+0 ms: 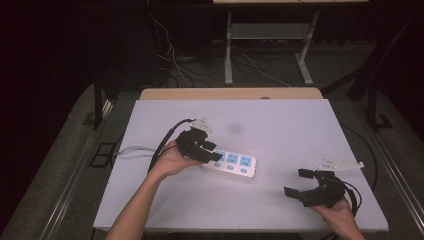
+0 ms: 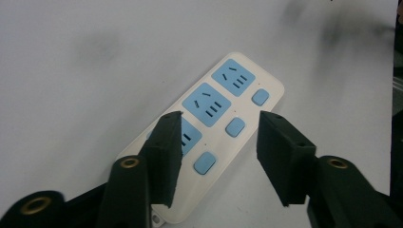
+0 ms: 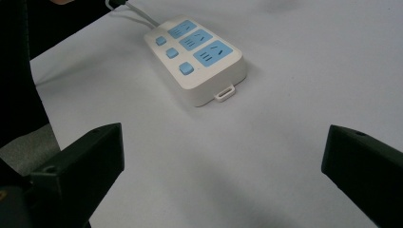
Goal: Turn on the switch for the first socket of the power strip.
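L gripper (image 2: 216, 142) fingers apart, straddling power strip (image 2: 223, 109) mid-frame, grasp step; next: clamp. R gripper (image 3: 223, 156) fingers wide apart, idle lower right.

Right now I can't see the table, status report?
Left gripper fingers part-open over power strip, not clamped. Right gripper open, apart. Nothing blocking.

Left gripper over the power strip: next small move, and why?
Probably lower the left gripper a little and close across the power strip. Its jaws straddle the strip's cable end, one over the nearest blue socket, the other just off the button-side edge, with no pad clearly pressing yet. The right gripper is open, apart.
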### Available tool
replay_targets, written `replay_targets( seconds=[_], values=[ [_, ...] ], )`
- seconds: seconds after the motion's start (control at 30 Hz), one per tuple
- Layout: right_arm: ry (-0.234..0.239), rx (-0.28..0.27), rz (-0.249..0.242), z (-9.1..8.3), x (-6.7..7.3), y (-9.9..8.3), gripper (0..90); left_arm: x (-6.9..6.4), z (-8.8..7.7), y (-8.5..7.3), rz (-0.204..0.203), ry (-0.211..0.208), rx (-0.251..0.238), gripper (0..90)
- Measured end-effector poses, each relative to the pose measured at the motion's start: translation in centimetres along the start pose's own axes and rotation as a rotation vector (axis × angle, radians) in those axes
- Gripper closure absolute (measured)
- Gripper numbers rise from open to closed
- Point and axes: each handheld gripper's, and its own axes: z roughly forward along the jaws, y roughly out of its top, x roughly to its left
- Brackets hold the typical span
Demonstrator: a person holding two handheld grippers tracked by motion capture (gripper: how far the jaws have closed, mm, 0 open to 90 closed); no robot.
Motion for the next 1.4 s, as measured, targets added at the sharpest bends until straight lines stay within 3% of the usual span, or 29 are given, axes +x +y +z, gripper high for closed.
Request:
replay_targets(
  seconds=[0.1,0.57,1.4],
  values=[
    [0.002,0.001,0.001,0.0,0.0,0.0,0.0,0.1,0.4,0.1,0.006,-0.011,0.024,61.6],
    [0.002,0.003,-0.001,0.0,0.0,0.0,0.0,0.7,2.5,-0.3,0.015,-0.066,0.123,87.6],
    [-0.003,-0.006,-0.011,-0.1,0.0,0.0,0.0,1.5,4.5,-0.6,0.028,-0.069,0.183,89.0]
  ],
)
